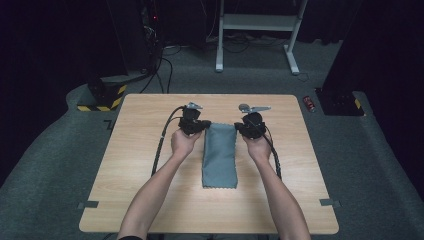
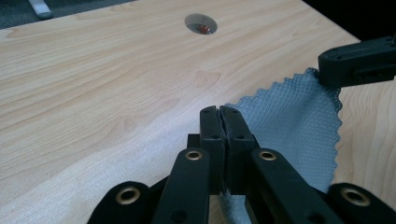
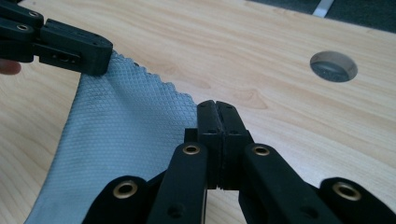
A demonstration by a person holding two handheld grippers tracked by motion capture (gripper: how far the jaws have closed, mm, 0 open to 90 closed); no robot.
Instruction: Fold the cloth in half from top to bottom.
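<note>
I have the grey cloth as my landmark: it lies folded into a long strip in the middle of the wooden bench, its near end flat on the wood and its far end raised.

My left claw sits at the cloth's far left corner. In the left gripper view its jaws are pressed together with the zigzag-edged cloth running out from between them, so it is clamped on that corner. My right claw sits at the cloth's far right corner; in the right gripper view its jaws are likewise together on the cloth, which spreads away toward the other claw.

Between the two claws the far edge of the cloth hangs in a shallow span, just off the bench. A round cable hole in the bench lies beyond the cloth's far edge. Beyond the bench's far right corner, well away from the cloth, a small red can rests on the floor.
</note>
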